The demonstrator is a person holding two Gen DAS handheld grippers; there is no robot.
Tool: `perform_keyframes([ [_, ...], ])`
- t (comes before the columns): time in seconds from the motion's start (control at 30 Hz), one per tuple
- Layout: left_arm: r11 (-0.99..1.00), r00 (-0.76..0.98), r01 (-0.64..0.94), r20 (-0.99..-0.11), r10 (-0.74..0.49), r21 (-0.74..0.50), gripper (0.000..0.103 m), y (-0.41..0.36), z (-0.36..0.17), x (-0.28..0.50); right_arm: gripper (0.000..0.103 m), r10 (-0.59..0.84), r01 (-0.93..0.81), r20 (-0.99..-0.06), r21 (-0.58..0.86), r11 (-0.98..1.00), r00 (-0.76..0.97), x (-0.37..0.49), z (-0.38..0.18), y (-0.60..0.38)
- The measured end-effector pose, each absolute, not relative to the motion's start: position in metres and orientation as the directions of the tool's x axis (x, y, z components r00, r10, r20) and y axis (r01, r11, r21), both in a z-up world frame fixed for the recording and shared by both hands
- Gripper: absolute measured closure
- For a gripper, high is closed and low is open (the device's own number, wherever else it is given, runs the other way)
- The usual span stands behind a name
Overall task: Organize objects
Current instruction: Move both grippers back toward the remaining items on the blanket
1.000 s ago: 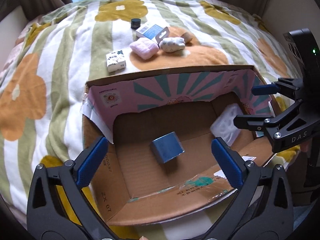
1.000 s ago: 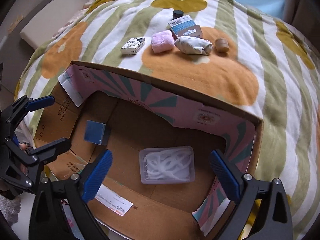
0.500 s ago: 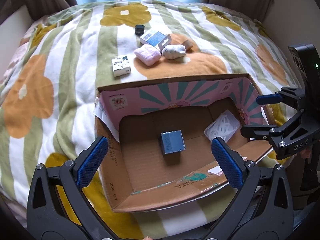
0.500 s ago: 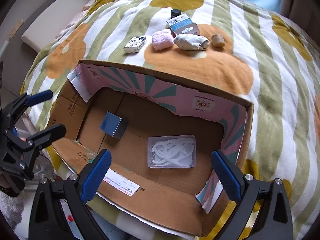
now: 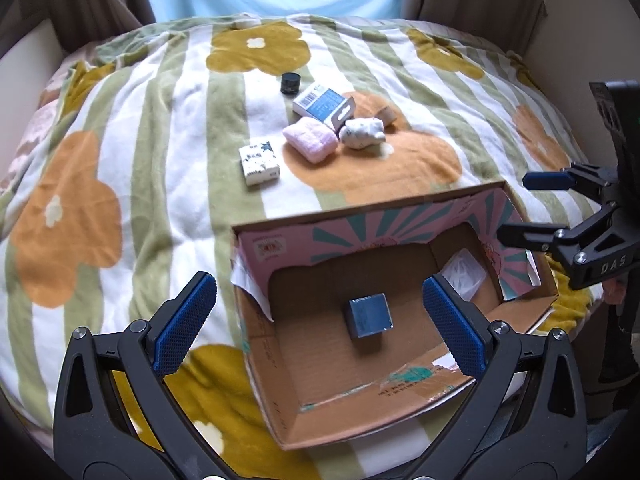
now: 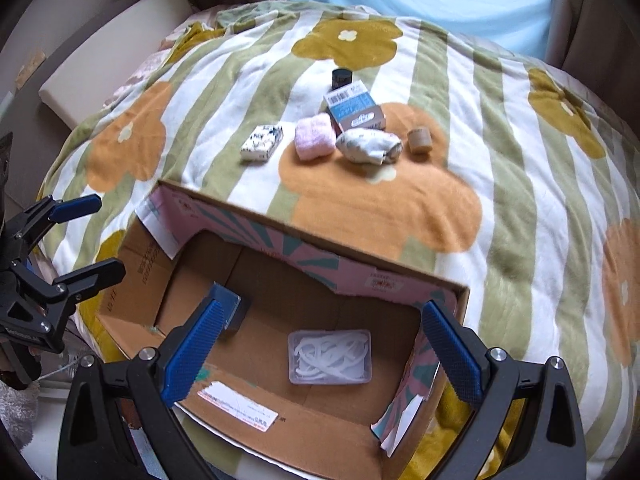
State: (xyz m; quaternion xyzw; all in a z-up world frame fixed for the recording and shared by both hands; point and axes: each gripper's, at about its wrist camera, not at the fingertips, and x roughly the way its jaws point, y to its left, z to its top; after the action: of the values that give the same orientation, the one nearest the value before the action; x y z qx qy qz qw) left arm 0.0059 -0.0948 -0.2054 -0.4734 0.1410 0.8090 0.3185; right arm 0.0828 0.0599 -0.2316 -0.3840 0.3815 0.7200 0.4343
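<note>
Cardboard box sits farther from both raised hand-held grippers.

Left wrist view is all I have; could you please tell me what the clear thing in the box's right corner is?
Observer: A clear container of tangled white strands, lying flat on the floor of the cardboard box.
Operator: Does it touch the blue cube?
Observer: No, the blue cube sits apart, towards the opposite end.
Operator: What is behind the white pouch?
Observer: A small tan cylinder, upright beside the white pouch.
</note>
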Motion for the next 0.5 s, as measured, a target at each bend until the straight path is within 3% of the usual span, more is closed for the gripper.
perform_keyframes([
  [0.5, -0.738, -0.362, -0.672, -0.841, 0.401, -0.063, 0.001, -0.09, -0.167, -0.083, 0.004, 0.452, -0.923, -0.853, 0.086, -0.375, -0.262, 0.073, -0.174, 0.128],
])
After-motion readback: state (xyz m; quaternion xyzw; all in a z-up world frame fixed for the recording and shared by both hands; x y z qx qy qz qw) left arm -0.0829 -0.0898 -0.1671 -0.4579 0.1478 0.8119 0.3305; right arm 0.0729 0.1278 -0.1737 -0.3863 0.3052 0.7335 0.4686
